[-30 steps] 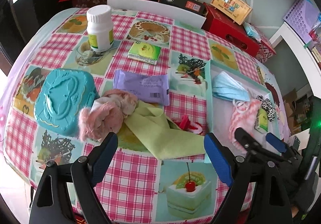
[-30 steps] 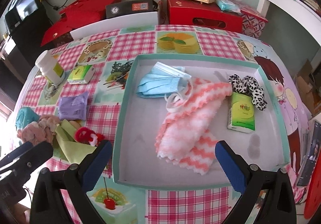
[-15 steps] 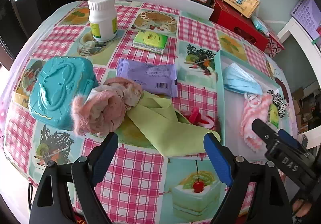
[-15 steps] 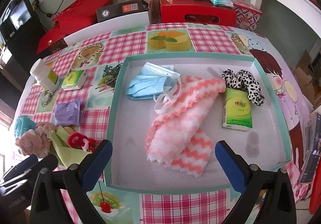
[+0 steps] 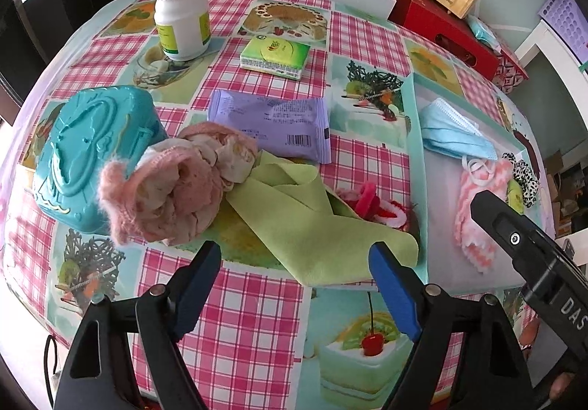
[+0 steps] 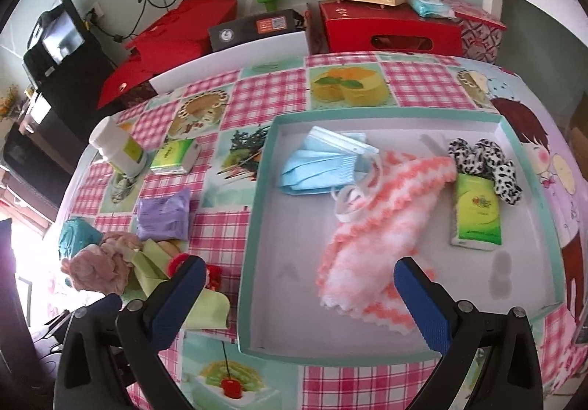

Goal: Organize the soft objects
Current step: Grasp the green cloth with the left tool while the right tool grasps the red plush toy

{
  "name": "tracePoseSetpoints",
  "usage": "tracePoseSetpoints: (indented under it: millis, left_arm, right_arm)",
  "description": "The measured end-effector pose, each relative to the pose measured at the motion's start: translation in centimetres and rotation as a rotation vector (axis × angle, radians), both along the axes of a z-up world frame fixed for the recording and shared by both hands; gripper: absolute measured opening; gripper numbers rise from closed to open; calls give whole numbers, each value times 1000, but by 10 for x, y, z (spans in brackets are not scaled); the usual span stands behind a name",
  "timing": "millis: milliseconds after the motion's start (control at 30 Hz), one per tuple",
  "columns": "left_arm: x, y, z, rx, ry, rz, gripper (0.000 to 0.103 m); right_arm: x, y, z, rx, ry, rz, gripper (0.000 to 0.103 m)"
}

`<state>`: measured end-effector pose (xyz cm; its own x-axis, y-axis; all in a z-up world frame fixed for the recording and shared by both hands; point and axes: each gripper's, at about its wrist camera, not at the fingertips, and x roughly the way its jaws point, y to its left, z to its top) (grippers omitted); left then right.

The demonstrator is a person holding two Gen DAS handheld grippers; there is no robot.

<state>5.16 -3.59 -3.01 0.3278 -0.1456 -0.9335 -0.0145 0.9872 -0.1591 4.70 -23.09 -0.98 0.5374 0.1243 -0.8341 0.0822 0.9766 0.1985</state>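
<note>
**Both grippers hanging open over a half-sorted table**

While the left gripper is hovering with its jaws spread wide and nothing between them, the near corner of a lime-green cloth is lying just ahead of its blue fingertips. That cloth is sprawling across the checked tablecloth, its far end tucked under a fuzzy pink garment that is leaning against a teal plastic box. A red and white scrunchie is peeking out from the cloth's right edge, close to the wall of the tray. Behind the pile, a purple packet is lying flat, with a green tissue pack and a white bottle farther back.

The right gripper is also hanging released, gripping nothing, and is poised above the near part of the tray. Inside that tray, a pink and white knitted cloth is stretching diagonally, its near end between the blue fingertips as seen from the right wrist. A blue face mask is resting at the cloth's far left, its ear loops draped on the knit. A leopard-print scrunchie is sitting at the far right of the tray, touching a second green tissue pack lying just nearer.
</note>
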Motion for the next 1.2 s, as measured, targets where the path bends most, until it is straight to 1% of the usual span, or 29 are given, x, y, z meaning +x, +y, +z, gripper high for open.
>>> tracePoseSetpoints:
  millis: [167,200,233,267,467,600,667,700,767,833,967,1067,1167,1200]
  left_arm:
    - [3,-2,-5,15,2,2,82]
    - [3,-3,-6,22,1,-1,78]
    - [4,-4,-8,30,4,-4,69]
    - [5,-5,-10,35,10,-6,67]
    - [8,-8,-18,31,29,-18,63]
    - [11,-7,-25,34,45,-9,62]
    - [12,-5,-26,35,49,-6,55]
    - [12,-4,-27,37,51,-2,50]
    - [13,-4,-28,40,55,0,46]
    - [13,-2,-30,32,62,4,42]
    - [11,9,-30,31,65,23,40]
    - [12,16,-31,34,69,44,40]
    - [12,21,-31,38,72,52,40]
    - [12,23,-31,43,72,52,40]
  right_arm:
    - [2,6,2,42,-23,41,103]
    - [3,7,2,49,-25,46,103]
    - [4,8,2,57,-26,51,103]
    - [5,9,1,66,-29,59,103]
    - [11,17,0,109,-46,113,102]
    - [13,21,-3,125,-40,141,101]
    - [14,22,-4,129,-36,145,100]
    - [14,22,-5,134,-36,148,99]
    - [14,22,-6,140,-35,152,97]
    - [14,23,-6,143,-38,158,93]
    - [14,30,-6,142,-40,191,87]
    - [14,40,-7,136,-37,239,77]
    - [13,51,-9,121,-37,285,75]
    - [13,55,-9,117,-34,299,72]
